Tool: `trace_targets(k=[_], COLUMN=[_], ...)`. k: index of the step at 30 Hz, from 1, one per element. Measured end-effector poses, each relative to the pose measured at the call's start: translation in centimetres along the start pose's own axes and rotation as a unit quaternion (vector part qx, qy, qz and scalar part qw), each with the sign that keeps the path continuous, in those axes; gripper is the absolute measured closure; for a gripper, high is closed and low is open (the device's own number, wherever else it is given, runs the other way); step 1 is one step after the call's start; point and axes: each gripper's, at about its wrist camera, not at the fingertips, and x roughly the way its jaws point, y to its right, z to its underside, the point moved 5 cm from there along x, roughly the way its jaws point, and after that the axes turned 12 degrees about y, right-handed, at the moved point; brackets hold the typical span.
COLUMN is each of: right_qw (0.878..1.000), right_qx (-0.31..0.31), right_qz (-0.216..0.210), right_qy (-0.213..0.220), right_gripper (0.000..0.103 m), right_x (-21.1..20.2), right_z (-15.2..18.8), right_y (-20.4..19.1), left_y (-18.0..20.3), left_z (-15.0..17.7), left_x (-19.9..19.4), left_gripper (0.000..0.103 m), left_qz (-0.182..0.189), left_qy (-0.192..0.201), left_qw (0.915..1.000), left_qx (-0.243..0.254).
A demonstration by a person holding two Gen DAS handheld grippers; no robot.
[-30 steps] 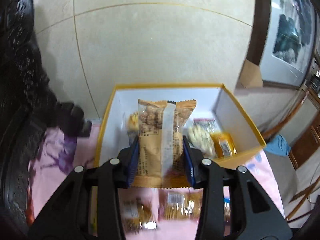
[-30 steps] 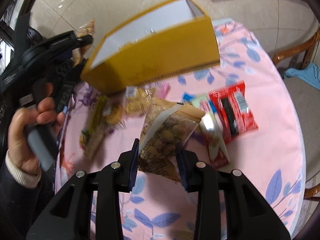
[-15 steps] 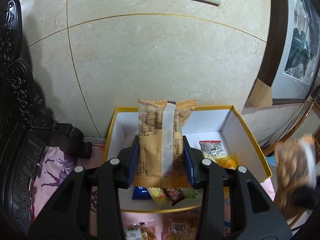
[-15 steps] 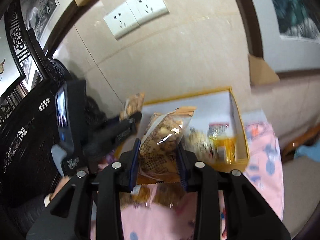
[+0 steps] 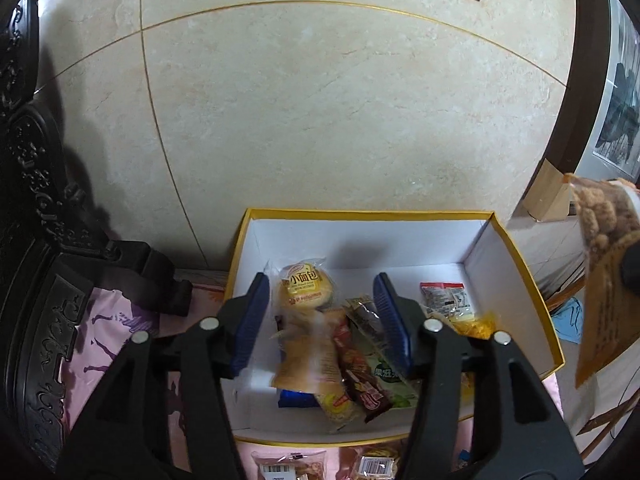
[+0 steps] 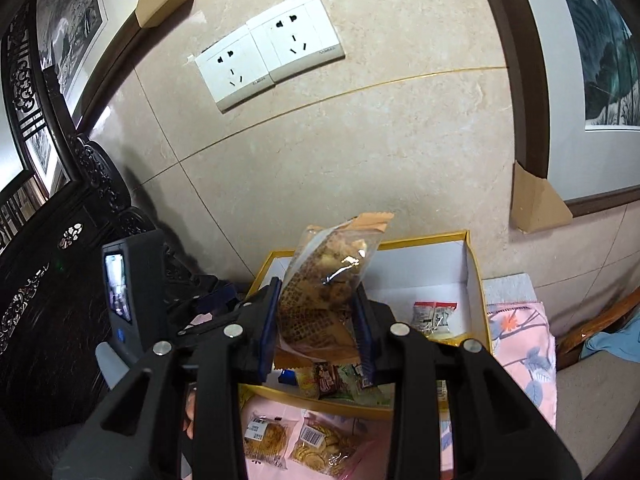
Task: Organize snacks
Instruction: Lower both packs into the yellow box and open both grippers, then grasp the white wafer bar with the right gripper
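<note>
A yellow-rimmed white box point(image 5: 516, 264) stands against the wall and holds several snack packets, among them a small bun packet point(image 5: 306, 286). My left gripper point(image 5: 322, 300) is open above the box. An orange snack packet point(image 5: 308, 356) is blurred below it, dropping onto the pile. My right gripper point(image 6: 316, 312) is shut on an orange nut-snack packet point(image 6: 328, 280) and holds it above the box's point(image 6: 474, 280) front edge. That packet also shows at the right edge of the left wrist view point(image 5: 604, 276).
A pink floral tablecloth point(image 6: 520, 344) lies under the box. Loose cookie packets point(image 6: 320, 444) lie in front of the box. A dark carved chair point(image 5: 36, 280) stands to the left. A tiled wall with sockets point(image 6: 268, 60) rises right behind the box.
My left gripper has opened and let go of its orange packet, which falls into the box. My right gripper has carried its packet up from the table to above the box.
</note>
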Motion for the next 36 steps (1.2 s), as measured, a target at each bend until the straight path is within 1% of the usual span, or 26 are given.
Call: trace_targets(k=[2, 3, 4, 5, 7, 10, 11, 13, 14, 17, 19, 21, 25, 26, 30, 34, 36], right_qw=[1.000, 1.000, 1.000, 1.000, 0.999, 0.998, 0.998, 0.998, 0.998, 0.998, 0.998, 0.998, 0.994, 0.992, 0.987, 0.981, 0.976], right_qx=[0.003, 0.005, 0.006, 0.012, 0.025, 0.034, 0.034, 0.030, 0.030, 0.031, 0.019, 0.005, -0.005, 0.000, 0.014, 0.009, -0.010], right_qz=[0.001, 0.002, 0.003, 0.000, 0.003, 0.012, 0.013, 0.016, 0.016, 0.015, 0.019, 0.024, 0.037, 0.045, 0.068, 0.076, 0.086], right_qy=[-0.001, -0.002, -0.004, -0.010, -0.027, -0.050, -0.049, -0.046, -0.047, -0.048, -0.050, -0.063, -0.105, -0.118, -0.146, -0.177, -0.200], right_gripper=[0.069, 0.069, 0.069, 0.069, 0.066, 0.065, 0.064, 0.062, 0.056, 0.055, 0.055, 0.055, 0.055, 0.055, 0.055, 0.056, 0.057], right_x=[0.4, 0.8, 1.0, 1.5, 2.6, 3.8, 3.8, 3.5, 3.2, 2.0, 0.8, -0.6, -3.1, -4.0, -6.4, -7.8, -7.9], right_z=[0.0, 0.0, 0.0, 0.1, 0.3, 0.4, 0.3, 0.1, 0.1, 0.2, 0.9, 2.5, 7.1, 8.7, 13.1, 17.5, 20.0], right_y=[0.1, 0.3, 0.4, 0.7, 1.3, 2.0, 2.1, 2.2, 2.3, 2.6, 2.9, 3.3, 4.7, 5.4, 7.0, 7.3, 7.0], left_y=[-0.1, -0.3, -0.5, -0.7, -1.1, -1.4, -1.5, -1.7, -1.8, -2.3, -2.7, -2.8, -3.4, -3.4, -3.5, -3.7, -3.8], left_z=[0.0, -0.1, -0.1, -0.2, -0.4, -0.4, -0.4, -0.4, -0.3, 0.1, 0.8, 1.6, 4.6, 5.3, 8.8, 12.0, 13.1], left_x=[-0.4, -0.8, -1.1, -1.6, -2.3, -3.4, -3.6, -4.2, -4.6, -5.7, -6.6, -7.5, -9.1, -9.4, -10.7, -11.8, -12.5], left_gripper=[0.034, 0.031, 0.025, 0.018, 0.013, 0.011, 0.011, 0.010, 0.009, 0.009, 0.008, 0.008, 0.007, 0.007, 0.007, 0.007, 0.007], left_qz=[0.001, 0.001, -0.001, -0.010, -0.019, -0.018, -0.017, -0.016, -0.017, -0.020, -0.020, -0.022, -0.028, -0.027, -0.036, -0.033, -0.036], left_qy=[0.001, 0.003, 0.005, 0.010, 0.019, 0.019, 0.020, 0.023, 0.024, 0.025, 0.025, 0.022, 0.008, 0.005, -0.020, -0.049, -0.057], left_qw=[1.0000, 1.0000, 0.9999, 0.9998, 0.9996, 0.9996, 0.9996, 0.9995, 0.9993, 0.9989, 0.9984, 0.9980, 0.9972, 0.9973, 0.9975, 0.9960, 0.9954], left_qx=[-0.004, -0.007, -0.009, -0.010, -0.010, -0.011, -0.013, -0.017, -0.021, -0.034, -0.047, -0.055, -0.068, -0.068, -0.057, -0.067, -0.068])
